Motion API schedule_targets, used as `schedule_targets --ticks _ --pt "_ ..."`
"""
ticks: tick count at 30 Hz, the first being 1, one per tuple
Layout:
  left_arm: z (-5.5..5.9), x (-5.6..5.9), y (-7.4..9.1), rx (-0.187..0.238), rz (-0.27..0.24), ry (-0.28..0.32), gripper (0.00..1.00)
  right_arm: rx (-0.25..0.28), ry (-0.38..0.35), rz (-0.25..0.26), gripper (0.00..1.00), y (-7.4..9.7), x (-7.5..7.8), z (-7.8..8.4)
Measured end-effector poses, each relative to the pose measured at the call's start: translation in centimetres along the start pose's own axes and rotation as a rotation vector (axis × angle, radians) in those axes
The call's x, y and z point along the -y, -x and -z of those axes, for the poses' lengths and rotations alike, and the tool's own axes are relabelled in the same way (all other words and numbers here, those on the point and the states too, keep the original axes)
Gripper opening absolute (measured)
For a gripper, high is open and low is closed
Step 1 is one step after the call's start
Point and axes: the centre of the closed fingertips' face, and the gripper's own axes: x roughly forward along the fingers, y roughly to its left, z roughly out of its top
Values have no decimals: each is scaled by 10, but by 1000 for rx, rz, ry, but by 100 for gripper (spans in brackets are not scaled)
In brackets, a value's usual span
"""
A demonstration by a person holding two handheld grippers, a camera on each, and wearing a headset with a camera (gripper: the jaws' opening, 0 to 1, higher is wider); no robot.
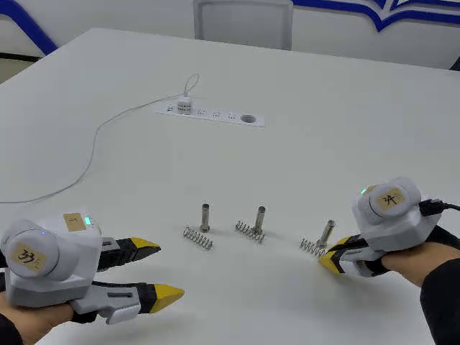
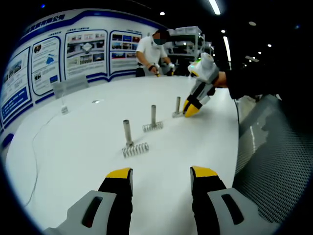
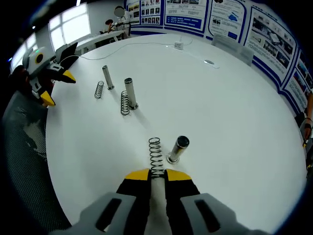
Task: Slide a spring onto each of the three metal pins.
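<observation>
Springs point(image 1: 249, 231) lie flat on the white bench point(image 1: 345, 108), one beside each of three upright pins point(image 1: 259, 219), in a row across the lower middle of the head view. The right spring point(image 3: 156, 155) is the one in hand: the right claw point(image 3: 157, 175) is pinching its near end, at the bottom centre of the right gripper view. Its long axis runs straight up the frame, away from the claw and in line with the jaws. The right pin point(image 3: 178, 149) stands just beside it, to the right of its far half; I cannot tell whether they touch. To thread it, I judge the spring must be lifted, tipped on end and brought over the pin's top.

The left claw point(image 1: 164, 271) hangs spread and empty at lower left of the head view, pointing toward the left spring point(image 1: 198, 238) and left pin point(image 1: 205, 217), well apart from the right pair. Nothing seems to block the way. A power strip point(image 1: 210, 113) and its cable point(image 1: 92, 152) lie far up the frame.
</observation>
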Motion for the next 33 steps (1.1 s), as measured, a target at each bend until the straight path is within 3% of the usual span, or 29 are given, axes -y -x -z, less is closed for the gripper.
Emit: schedule_targets --ticks 7,17,26,33 --pt "0 10 -2 -14 42 -31 46 -11 12 -20 12 4 -11 0" --pt "-5 26 -9 -69 144 -137 45 -18 61 -71 11 10 -35 -2" --pt "-20 34 -22 -92 212 -231 42 16 109 -147 11 18 -73 -15" --pt "-26 45 -35 -88 253 -263 40 39 145 -226 11 20 -104 -30"
